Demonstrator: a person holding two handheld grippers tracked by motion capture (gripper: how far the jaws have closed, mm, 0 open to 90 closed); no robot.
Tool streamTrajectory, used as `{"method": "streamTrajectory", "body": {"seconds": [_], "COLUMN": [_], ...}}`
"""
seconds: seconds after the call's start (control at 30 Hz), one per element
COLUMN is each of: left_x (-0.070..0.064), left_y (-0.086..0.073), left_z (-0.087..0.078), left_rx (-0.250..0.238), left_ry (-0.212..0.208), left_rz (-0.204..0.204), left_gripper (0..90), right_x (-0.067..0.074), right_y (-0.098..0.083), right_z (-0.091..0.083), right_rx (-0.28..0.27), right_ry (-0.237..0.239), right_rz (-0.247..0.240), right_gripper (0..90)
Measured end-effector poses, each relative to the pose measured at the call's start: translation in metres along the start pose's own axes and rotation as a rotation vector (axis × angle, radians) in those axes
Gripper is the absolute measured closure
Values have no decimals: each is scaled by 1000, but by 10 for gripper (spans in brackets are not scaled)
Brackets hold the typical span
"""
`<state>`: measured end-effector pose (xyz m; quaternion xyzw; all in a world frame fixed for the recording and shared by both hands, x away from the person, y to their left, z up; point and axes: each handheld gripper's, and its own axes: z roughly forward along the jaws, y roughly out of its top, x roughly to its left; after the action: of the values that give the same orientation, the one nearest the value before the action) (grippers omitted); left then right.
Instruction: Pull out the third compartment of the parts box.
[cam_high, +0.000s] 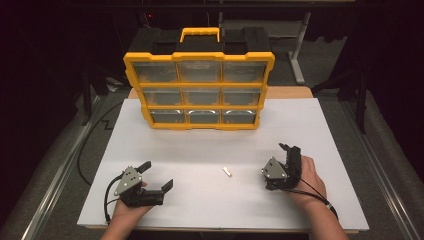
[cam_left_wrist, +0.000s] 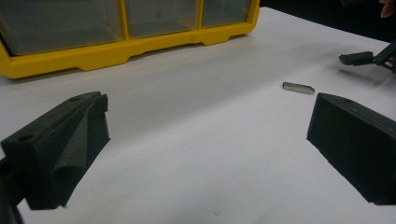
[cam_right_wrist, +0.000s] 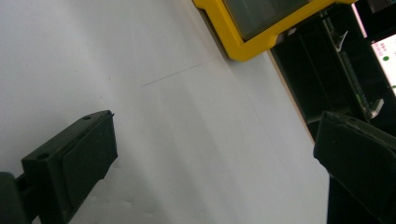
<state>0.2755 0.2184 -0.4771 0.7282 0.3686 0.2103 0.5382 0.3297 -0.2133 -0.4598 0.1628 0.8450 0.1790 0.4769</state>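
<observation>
Between both grippers, small white piece (cam_high: 227, 171), L gripper (cam_high: 157, 176) & R gripper (cam_high: 286, 150) jaws apart, empty

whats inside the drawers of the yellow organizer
The yellow organizer stands upright with nine clear drawers. Glare and dimness hide any contents, so I cannot tell what they hold.

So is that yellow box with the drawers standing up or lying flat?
Standing upright. The yellow organizer case rests on its bottom edge on the white table, handle on top.
</observation>
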Motion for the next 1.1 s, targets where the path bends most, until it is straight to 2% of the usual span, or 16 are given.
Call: {"method": "streamTrajectory", "body": {"seconds": [0.37,0.5,0.6,0.87,0.93,1.1], "left_x": [1,1,1,0,0,1], "left_y": [0,0,0,0,-1,-1], "left_z": [0,0,0,0,0,0], "left_rx": [2,0,-1,1,2,1], "left_ry": [1,0,1,-3,-4,0], "left_rz": [3,1,-1,3,5,-2], "left_gripper": [1,1,1,1,2,1], "right_x": [5,7,8,12,13,18], "right_y": [5,6,6,6,7,11], "right_z": [-2,-3,-3,-1,-1,-1], "right_rx": [39,50,55,85,93,106], "right_ry": [-56,-69,-83,-102,-111,-117], "right_rz": [-137,-159,-206,-263,-296,-342], "right_gripper": [0,0,0,0,0,4]}}
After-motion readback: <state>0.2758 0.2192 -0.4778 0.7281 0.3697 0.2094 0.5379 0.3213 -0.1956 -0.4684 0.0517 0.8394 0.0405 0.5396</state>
